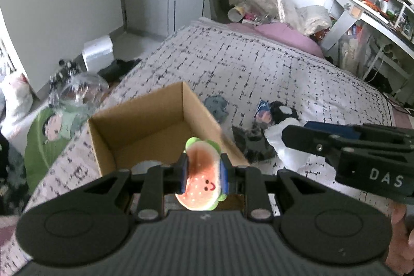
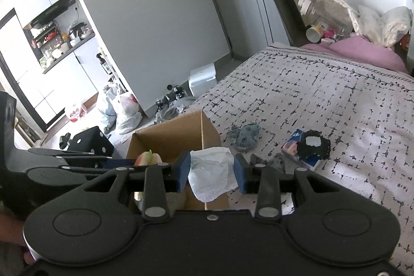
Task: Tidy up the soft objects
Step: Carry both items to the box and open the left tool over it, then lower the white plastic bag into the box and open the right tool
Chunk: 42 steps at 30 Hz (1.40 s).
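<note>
My left gripper (image 1: 204, 172) is shut on a plush burger toy (image 1: 200, 172) with a smiling face and green frill, held over the near edge of an open cardboard box (image 1: 145, 125). My right gripper (image 2: 212, 169) is shut on a crumpled white soft piece (image 2: 211, 172), just right of the box (image 2: 168, 136). In the right wrist view the left gripper (image 2: 121, 162) reaches in from the left with the burger toy (image 2: 148, 159). On the patterned bedspread lie a grey-blue plush (image 2: 244, 137), a black round plush (image 2: 313, 147) and a dark grey cloth (image 2: 269, 160).
The bed (image 1: 258, 63) runs away to a pink pillow (image 1: 289, 36) and a cluttered headboard. A green cushion (image 1: 46, 141) and plastic bags lie left of the bed on the floor. A white shelf desk (image 1: 367, 4) stands at the right.
</note>
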{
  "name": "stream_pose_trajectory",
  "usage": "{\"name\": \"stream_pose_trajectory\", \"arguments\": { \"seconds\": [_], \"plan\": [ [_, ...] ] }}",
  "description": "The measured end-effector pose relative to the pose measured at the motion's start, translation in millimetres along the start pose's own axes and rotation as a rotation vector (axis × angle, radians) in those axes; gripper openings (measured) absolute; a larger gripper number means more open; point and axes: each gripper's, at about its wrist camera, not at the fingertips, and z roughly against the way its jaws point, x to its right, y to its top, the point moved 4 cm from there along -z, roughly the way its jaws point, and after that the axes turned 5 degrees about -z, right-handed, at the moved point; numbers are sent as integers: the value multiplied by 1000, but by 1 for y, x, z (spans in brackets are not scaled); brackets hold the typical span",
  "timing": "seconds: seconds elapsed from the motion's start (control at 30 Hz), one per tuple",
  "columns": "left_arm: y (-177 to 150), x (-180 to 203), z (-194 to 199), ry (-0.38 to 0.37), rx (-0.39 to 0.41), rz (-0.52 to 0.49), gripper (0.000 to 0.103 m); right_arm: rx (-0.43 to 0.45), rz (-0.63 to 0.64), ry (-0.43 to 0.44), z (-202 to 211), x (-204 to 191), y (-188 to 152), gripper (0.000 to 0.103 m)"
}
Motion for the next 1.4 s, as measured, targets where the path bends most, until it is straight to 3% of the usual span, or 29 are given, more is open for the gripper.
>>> {"name": "stream_pose_trajectory", "arguments": {
  "seconds": [0.47,0.6,0.73,0.83,1.4],
  "plan": [
    [-12,13,-23,-22,-45,15,27,-28,4,-13,-8,-2,-6,36],
    [-12,11,-24,-39,-62,27,36,-37,-9,-5,-11,-1,-7,36],
    [-8,3,-18,-7,-61,43,51,-41,-21,8,-13,-3,-4,36],
    [-6,-6,-11,11,-42,71,56,-40,-34,15,-15,-4,0,36],
    [11,-58,25,119,57,228,74,-108,-39,36,-44,-26,-3,37]
  ]
}}
